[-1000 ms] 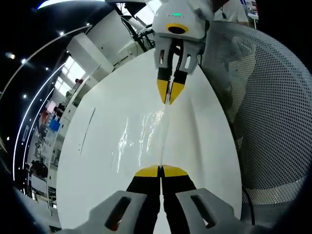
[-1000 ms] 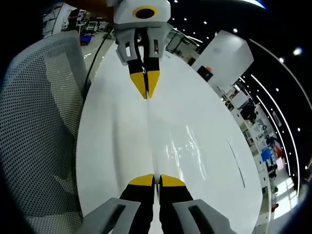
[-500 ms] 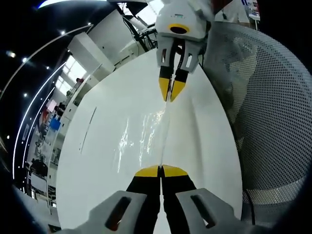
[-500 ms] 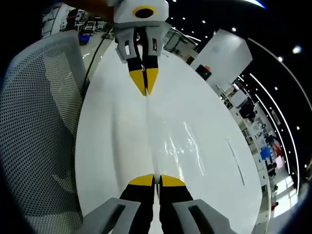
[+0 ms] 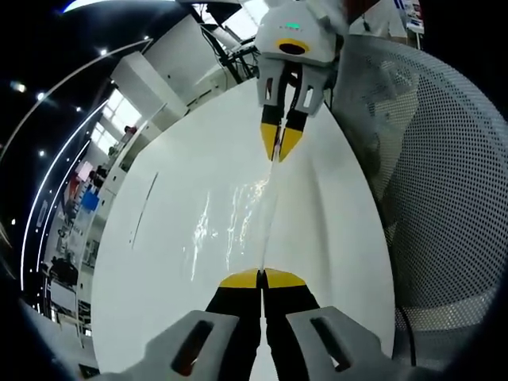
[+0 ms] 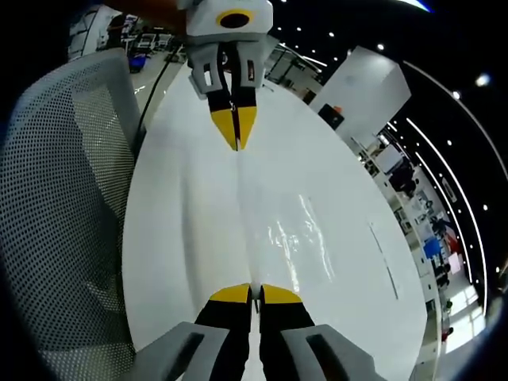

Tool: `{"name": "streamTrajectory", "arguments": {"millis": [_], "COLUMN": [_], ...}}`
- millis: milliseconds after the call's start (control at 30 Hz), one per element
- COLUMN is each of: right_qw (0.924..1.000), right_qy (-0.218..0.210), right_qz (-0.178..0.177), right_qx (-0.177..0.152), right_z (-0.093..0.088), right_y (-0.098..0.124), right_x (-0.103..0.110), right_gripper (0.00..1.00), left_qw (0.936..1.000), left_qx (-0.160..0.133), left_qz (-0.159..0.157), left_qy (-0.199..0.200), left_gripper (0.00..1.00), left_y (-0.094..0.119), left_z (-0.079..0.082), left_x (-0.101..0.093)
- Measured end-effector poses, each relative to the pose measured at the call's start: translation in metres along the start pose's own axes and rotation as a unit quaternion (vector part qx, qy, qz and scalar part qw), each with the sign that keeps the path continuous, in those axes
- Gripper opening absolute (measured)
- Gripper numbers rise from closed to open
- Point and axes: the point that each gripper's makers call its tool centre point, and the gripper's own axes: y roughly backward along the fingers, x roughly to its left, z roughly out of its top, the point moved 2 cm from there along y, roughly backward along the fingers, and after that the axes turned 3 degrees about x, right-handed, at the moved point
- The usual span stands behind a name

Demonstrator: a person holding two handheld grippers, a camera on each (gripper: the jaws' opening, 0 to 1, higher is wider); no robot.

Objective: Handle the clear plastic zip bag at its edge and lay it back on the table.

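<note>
A clear plastic zip bag (image 5: 238, 218) hangs stretched over the white table (image 5: 171, 262), glinting with reflections. In the left gripper view my left gripper (image 5: 262, 279) is shut on the bag's near edge, and my right gripper (image 5: 278, 151) pinches the far edge, facing me. The right gripper view mirrors this: my right gripper (image 6: 251, 294) is shut on the bag (image 6: 298, 238) at the bottom, and the left gripper (image 6: 232, 139) holds the opposite edge. The bag's edge runs as a thin taut line between the two pairs of yellow fingertips.
A grey mesh office chair (image 5: 436, 175) stands beside the table, also visible as the chair (image 6: 59, 198) in the right gripper view. A thin dark line (image 5: 141, 213) marks the table top. Shelves and white cabinets fill the room behind.
The two grippers have drawn slightly further apart, each looking a little smaller and higher in the other's view. The bag stays held at both edges.
</note>
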Motion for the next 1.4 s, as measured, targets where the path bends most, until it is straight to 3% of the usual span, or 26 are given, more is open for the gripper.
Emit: {"name": "streamTrajectory", "arguments": {"millis": [267, 633, 767, 967, 1200, 1400], "right_qw": [1.0000, 0.9999, 0.9998, 0.9983, 0.9972, 0.9969], "right_qy": [-0.002, -0.006, -0.012, -0.032, -0.032, -0.027], "right_qz": [0.001, 0.008, 0.013, 0.027, 0.037, 0.051], "right_qx": [0.005, 0.010, -0.002, -0.041, -0.057, -0.053], "right_z": [-0.002, -0.005, 0.003, 0.029, 0.046, 0.049], "right_y": [0.000, 0.006, 0.011, 0.023, 0.015, 0.002], "right_x": [0.001, 0.004, 0.001, -0.001, -0.002, 0.004], "right_gripper": [0.00, 0.02, 0.06, 0.08, 0.08, 0.07], "left_qw": [1.0000, 0.9987, 0.9979, 0.9977, 0.9976, 0.9978], "left_qx": [-0.002, -0.004, 0.001, 0.000, 0.004, 0.002], "left_qz": [0.001, -0.016, -0.019, -0.018, -0.015, -0.014], "left_qy": [-0.005, -0.049, -0.061, -0.066, -0.068, -0.064], "left_gripper": [0.00, 0.00, 0.00, 0.00, 0.00, 0.00], "left_y": [-0.002, -0.005, -0.006, -0.005, -0.005, -0.005], "left_z": [0.002, 0.005, 0.005, 0.007, 0.006, 0.007], "left_x": [0.000, -0.013, -0.018, -0.018, -0.017, -0.017]}}
